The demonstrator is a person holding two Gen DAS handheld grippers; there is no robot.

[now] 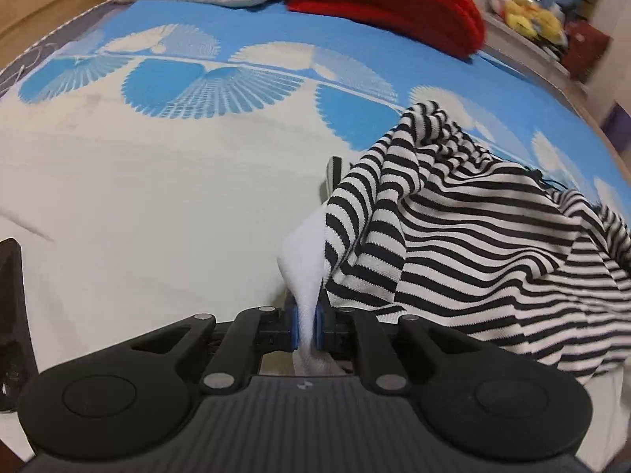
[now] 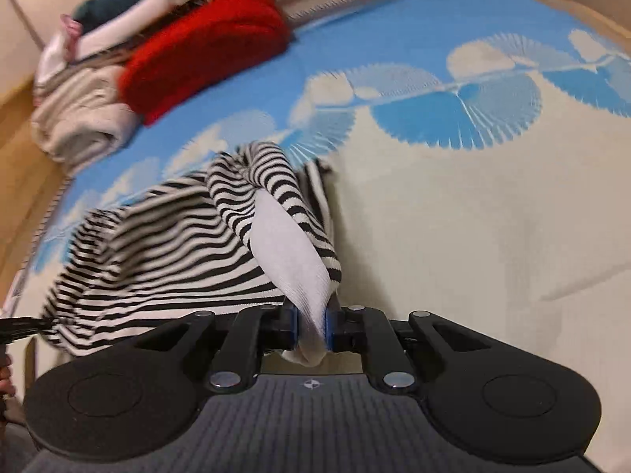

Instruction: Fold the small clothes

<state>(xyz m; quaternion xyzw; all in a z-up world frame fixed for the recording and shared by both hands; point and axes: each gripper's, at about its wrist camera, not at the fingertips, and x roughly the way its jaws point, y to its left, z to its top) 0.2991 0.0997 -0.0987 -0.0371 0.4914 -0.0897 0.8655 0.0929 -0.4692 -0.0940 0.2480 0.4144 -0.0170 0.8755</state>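
Both grippers pinch the white trim of one striped garment above a bed.

In the left wrist view, the left gripper (image 1: pixel 307 325) sits at the lower centre of the frame, its blue pads pressed together on a white band of the striped garment (image 1: pixel 473 244), which spreads across the right half of the frame. In the right wrist view, the right gripper (image 2: pixel 311 325) sits at the lower centre, its pads clamped on another white band of the same garment (image 2: pixel 157 244), which hangs toward the lower left. The blue-and-cream bed cover (image 1: pixel 157 205) lies beneath. A red knit (image 1: pixel 386 4) and a pile of folded laundry (image 2: pixel 79 118) occupy the upper part of each frame.
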